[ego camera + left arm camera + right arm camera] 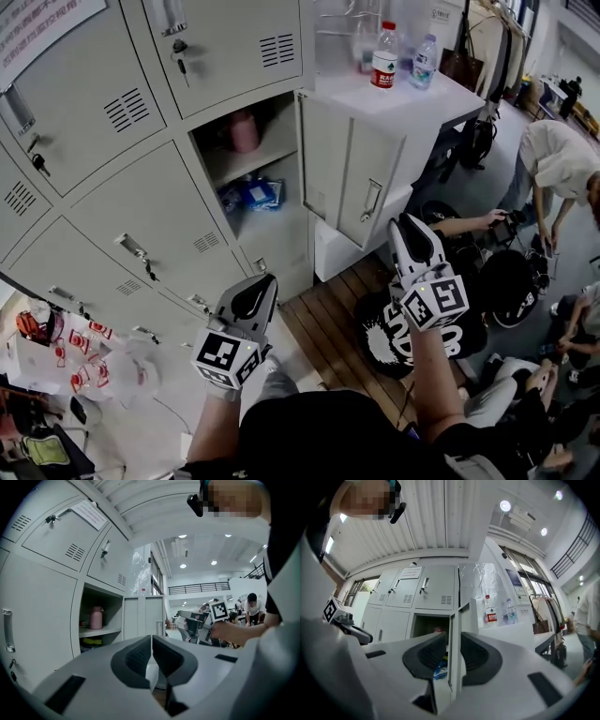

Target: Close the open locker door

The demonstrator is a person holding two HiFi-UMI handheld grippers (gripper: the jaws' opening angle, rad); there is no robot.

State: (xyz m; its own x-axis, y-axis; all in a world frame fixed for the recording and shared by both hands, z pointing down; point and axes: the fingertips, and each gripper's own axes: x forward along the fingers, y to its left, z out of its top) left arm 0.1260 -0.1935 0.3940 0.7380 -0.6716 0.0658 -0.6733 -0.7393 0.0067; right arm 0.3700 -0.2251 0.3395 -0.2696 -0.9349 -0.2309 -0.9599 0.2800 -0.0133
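The grey locker wall fills the left of the head view, and one locker door (349, 169) stands swung out to the right. Its compartment (267, 220) holds a pink bottle (245, 131) on a shelf and a blue packet (255, 194) below. My right gripper (405, 225) hovers just right of the door's handle (371, 200), apart from it. In the right gripper view, my right gripper (453, 641) has a narrow gap between its jaws and holds nothing; the door (464, 618) shows edge-on beyond. My left gripper (265, 281) (152, 644) is shut and empty, lower left of the compartment.
Two water bottles (384, 56) stand on the white cabinet top (412, 98) behind the door. A wooden slat platform (328, 319) lies below the lockers. Several people (553, 159) sit or bend at the right. Bags and small items (56, 347) lie at the lower left.
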